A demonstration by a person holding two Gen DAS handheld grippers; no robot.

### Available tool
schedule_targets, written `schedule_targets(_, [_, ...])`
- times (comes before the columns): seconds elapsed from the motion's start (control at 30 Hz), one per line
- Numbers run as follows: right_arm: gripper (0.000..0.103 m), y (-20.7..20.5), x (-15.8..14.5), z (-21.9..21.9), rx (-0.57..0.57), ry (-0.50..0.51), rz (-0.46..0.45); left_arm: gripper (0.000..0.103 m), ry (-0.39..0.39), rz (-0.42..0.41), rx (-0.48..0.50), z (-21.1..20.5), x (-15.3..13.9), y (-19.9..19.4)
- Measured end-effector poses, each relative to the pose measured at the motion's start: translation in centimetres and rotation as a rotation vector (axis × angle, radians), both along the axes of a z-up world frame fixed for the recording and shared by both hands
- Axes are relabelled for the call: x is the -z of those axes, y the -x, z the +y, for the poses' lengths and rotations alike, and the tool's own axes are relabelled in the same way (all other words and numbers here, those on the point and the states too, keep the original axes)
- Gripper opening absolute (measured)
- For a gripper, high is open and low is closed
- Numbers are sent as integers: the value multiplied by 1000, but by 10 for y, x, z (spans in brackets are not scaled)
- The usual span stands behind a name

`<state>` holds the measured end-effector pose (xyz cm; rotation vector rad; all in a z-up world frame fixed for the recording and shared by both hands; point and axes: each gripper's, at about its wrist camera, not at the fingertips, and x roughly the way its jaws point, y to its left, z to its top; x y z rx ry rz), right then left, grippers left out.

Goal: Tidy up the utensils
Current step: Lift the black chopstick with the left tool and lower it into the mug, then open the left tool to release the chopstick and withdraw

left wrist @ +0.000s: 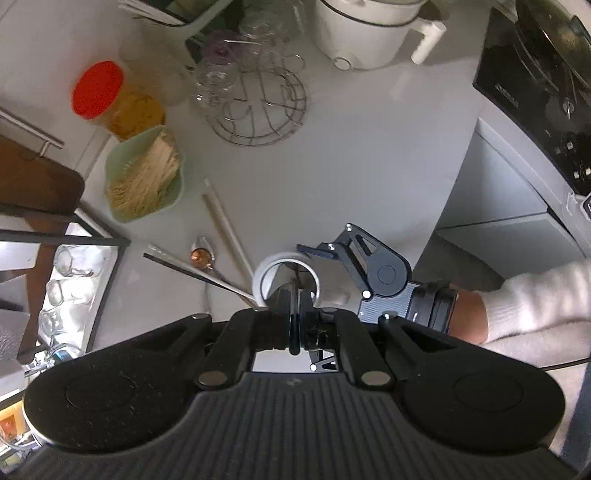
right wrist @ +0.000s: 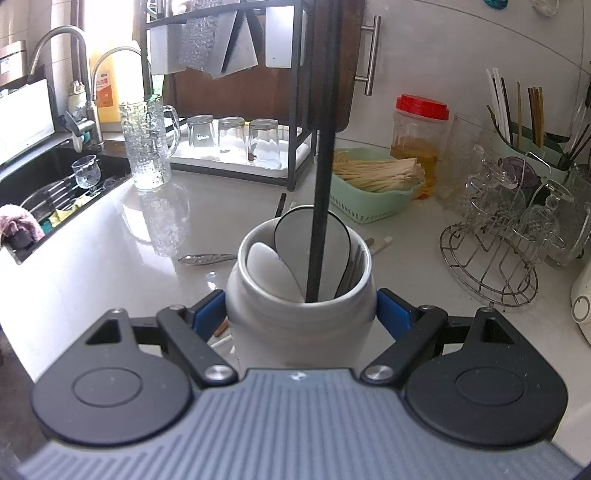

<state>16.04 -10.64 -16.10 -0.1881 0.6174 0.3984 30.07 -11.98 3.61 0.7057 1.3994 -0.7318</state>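
Observation:
A white jar (right wrist: 301,325) stands on the counter with my right gripper (right wrist: 301,314) shut on it, one blue pad pressing on each side. Inside it are pale spoons (right wrist: 271,269), a fork (right wrist: 352,269) and a long black chopstick (right wrist: 321,184) that rises out of the picture. From straight above, my left gripper (left wrist: 294,308) is shut on that chopstick (left wrist: 294,332) over the jar's mouth (left wrist: 269,273). A right finger (left wrist: 317,251) shows at the jar's rim. Pale chopsticks (left wrist: 225,221), a dark chopstick (left wrist: 192,267) and a spoon (left wrist: 201,254) lie loose on the counter.
A green basket (left wrist: 122,206) of dry noodles, a red-lidded jar (left wrist: 98,88) and a wire rack (left wrist: 262,107) with glasses stand beyond. A white cooker (left wrist: 365,33) and a stove (left wrist: 535,92) lie farther. A sink (right wrist: 55,184), a pitcher (right wrist: 147,144) and a shelf of glasses (right wrist: 236,144) are on the left.

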Motion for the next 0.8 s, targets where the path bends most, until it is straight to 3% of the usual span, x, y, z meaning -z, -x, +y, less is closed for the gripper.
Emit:
schedule_targets(0.23, [89,1,1,-1,-9,-1,-5,5,1,12,-15,0,18,2])
schedule_targets(0.47, [89,1,1,-1,-20,2,-6,6,54,-27,-44,11,3,-3])
schedule_targets(0.57, [89,1,1,0,-25,4,-6,14,103,-43,-81,19,-7,-5])
schedule_targets(0.63, [89,0,0,-1,-28,4,-4,31,147,-65,-111,28,-15,-6])
schedule_targets(0.8, [89,0,0,-1,-31,4,-2,33,233,-101,-178,48,-21,1])
